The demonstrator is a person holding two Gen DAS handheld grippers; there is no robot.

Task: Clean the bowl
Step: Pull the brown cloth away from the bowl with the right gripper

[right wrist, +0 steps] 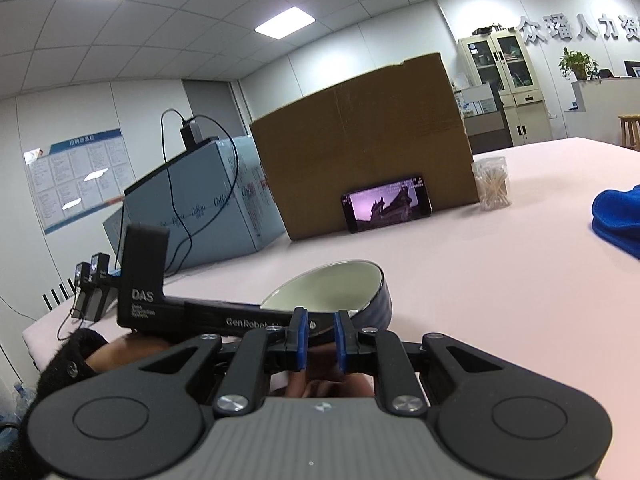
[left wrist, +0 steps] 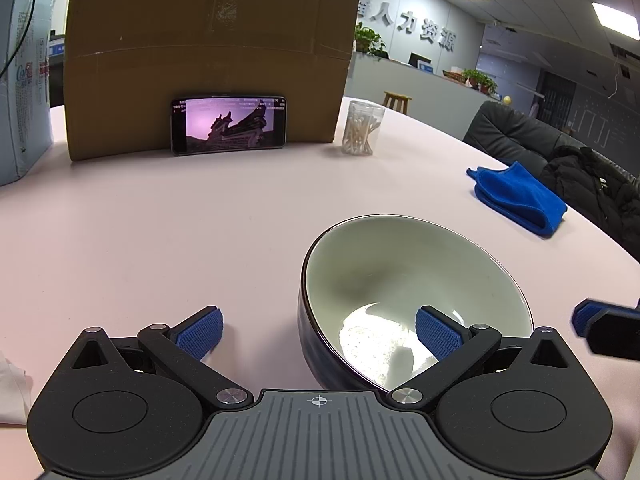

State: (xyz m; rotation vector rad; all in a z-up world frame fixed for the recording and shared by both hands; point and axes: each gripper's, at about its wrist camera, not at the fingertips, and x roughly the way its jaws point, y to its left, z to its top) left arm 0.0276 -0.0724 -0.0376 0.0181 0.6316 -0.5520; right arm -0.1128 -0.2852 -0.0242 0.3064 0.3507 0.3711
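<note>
- The left gripper point(left wrist: 319, 334) has its fingers spread wide: one blue pad point(left wrist: 437, 336) sits inside the bowl point(left wrist: 400, 280), over its shiny bottom, and the other hangs outside, above the bare table point(left wrist: 160, 220); the bowl's near-left wall stands between them, and neither pad presses on it.
- The bowl, dark outside and pale inside, stands upright on the pink table just ahead of that gripper.
- The right gripper point(right wrist: 321, 340) has its fingers drawn narrow, with only a slim gap between the blue pads and nothing held there. It hovers just beside the bowl's near-right side, with the left gripper's black body between.
- A folded blue cloth point(left wrist: 520, 196) lies near the table's right edge, apart from the bowl.
- Farther back, a clear tub of cotton swabs point(left wrist: 362, 128) stands beside a cardboard box point(left wrist: 208, 48).
- A phone point(left wrist: 229, 125) with a lit screen leans against the box front.
- A pale blue carton point(right wrist: 192, 200) sits at the far left.
</note>
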